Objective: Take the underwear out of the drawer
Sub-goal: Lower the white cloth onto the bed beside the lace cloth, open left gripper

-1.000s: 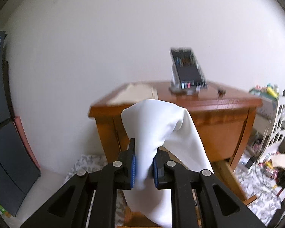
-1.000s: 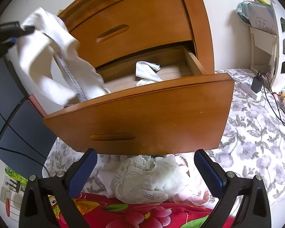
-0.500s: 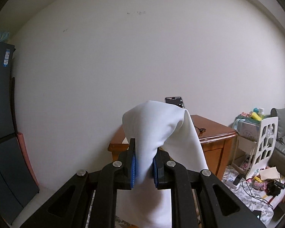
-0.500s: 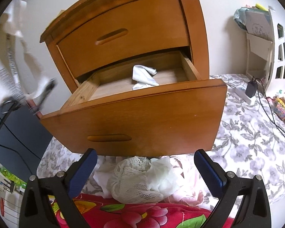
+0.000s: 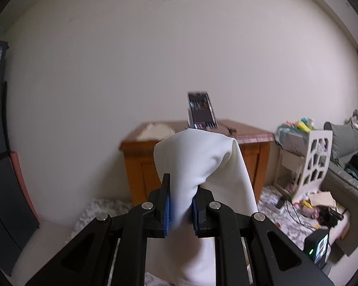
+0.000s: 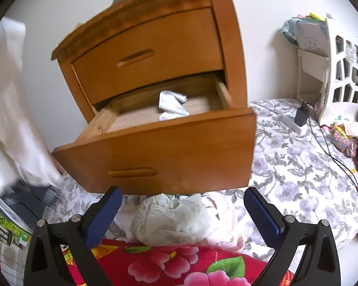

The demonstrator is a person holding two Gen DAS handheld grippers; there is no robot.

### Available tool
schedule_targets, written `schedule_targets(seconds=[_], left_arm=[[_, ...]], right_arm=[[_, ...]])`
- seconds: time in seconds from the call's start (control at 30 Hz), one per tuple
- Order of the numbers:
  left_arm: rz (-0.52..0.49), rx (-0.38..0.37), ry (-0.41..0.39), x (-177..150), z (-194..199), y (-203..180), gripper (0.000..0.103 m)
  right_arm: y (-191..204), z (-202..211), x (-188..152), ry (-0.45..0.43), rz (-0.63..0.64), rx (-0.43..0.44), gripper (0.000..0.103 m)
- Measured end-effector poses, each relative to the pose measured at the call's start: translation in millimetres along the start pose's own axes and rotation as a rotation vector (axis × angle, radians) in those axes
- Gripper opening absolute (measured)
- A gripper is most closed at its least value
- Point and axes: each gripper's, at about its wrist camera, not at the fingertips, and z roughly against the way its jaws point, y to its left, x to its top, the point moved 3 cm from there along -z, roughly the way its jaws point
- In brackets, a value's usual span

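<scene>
Standing against a plain pale wall (image 5: 155,59), a wooden nightstand (image 6: 155,31) fills the middle of the right wrist view. Its upper drawer (image 6: 145,57) is closed. Its lower drawer (image 6: 169,150) is pulled out toward the camera, and one small crumpled pale garment (image 6: 171,104) lies on the drawer's bare wooden floor, toward the far right.

Spread over the floor to the right of the nightstand is a grey floral sheet (image 6: 296,166), with a white cut-out shelf unit (image 6: 341,71) at its far right side. A red flowered cloth (image 6: 179,264) lies at the near edge, and a heap of white lace underwear (image 6: 169,217) sits on the floor just in front of the open drawer.

The right gripper (image 6: 181,214) hovers low over that heap with its blue-padded fingers (image 6: 102,217) spread wide and nothing between them.

At the left edge of this view hangs a long white garment (image 6: 9,109), blurred.

In the left wrist view, the left gripper (image 5: 181,211) has its fingers (image 5: 165,212) clenched on that white garment (image 5: 202,162), which drapes up over the fingertips and down to the right, held in the air well clear of the drawer. Beyond it, a phone (image 5: 201,110) stands propped on the nightstand's top (image 5: 250,132).
</scene>
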Motion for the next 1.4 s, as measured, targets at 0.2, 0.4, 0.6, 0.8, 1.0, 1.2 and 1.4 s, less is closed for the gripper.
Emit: schedule_targets(seconds=[0.2,0.4,0.6,0.8,1.0,1.2,1.4], left_arm=[[-0.004,-0.042,0.110,-37.1,-25.4,-25.2,0.015],[-0.043,-0.103,0.229,-82.4,-63.2,-63.4,0.015],[-0.129,-0.120,0.340,-135.0,-95.1,-98.4,0.015],[-0.170,-0.122,0.479,-182.5,-120.9,-110.9,0.015],[-0.169,-0.112,0.619,-220.0,-138.7,-109.1,0.016],[-0.138,-0.096,0.703,-237.2,-154.6,-103.9,0.016],[-0.068,-0.118,0.712,-234.9,-154.1,-93.8,0.025]], right_arm=[[-17.4,21.4,13.0,-0.067,-0.048,-0.039,0.103],[-23.3,28.9,15.1,-0.085,-0.068,-0.038,0.103],[-24.5,31.7,17.7,-0.103,-0.071,-0.042,0.103],[-25.9,29.2,15.8,-0.092,-0.074,-0.042,0.103],[-24.8,22.7,12.4,-0.075,-0.070,-0.042,0.103],[-22.5,16.2,8.8,-0.051,-0.064,-0.036,0.103],[-21.9,12.3,6.5,-0.036,-0.058,-0.035,0.103]])
